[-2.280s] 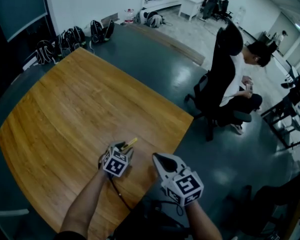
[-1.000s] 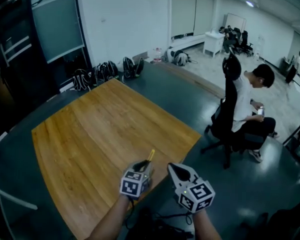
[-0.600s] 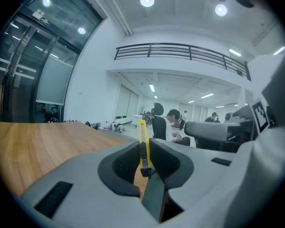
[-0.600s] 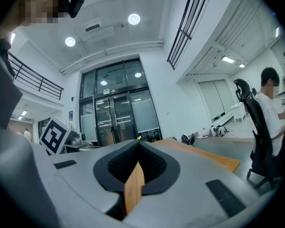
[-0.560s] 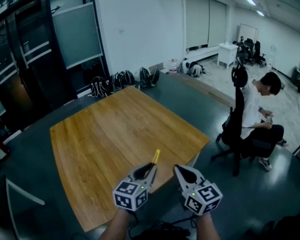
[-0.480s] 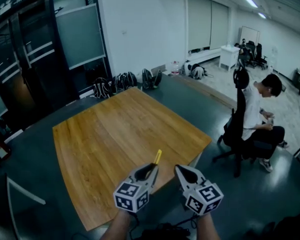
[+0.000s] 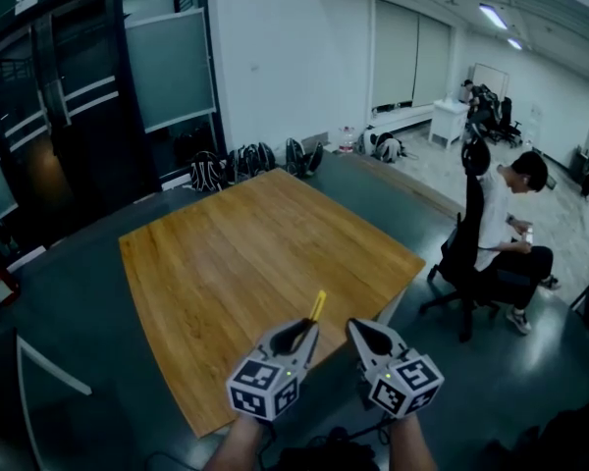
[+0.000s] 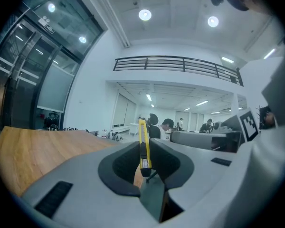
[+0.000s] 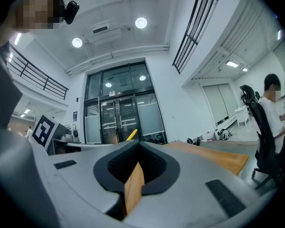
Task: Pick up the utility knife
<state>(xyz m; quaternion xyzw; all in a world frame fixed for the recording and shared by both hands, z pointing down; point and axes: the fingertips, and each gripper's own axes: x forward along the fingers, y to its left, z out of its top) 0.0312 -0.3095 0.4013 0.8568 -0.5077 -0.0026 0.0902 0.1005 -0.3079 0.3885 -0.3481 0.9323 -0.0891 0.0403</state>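
The yellow utility knife sticks up and forward out of my left gripper, which is shut on its lower end. In the left gripper view the knife stands upright between the dark pads, held above the near part of the wooden table. My right gripper hovers just to the right of the left one, its jaws together with nothing in them. In the right gripper view the right gripper's tips meet, and the knife's yellow tip shows beyond them to the left.
A person sits in a black office chair off the table's right corner. Several backpacks line the wall behind the table. Dark glass doors stand at the left, and a white rail is at the near left.
Both grippers have lifted away from the table's near edge, the left one still gripping the knife. The head view has tilted up, showing more of the room.
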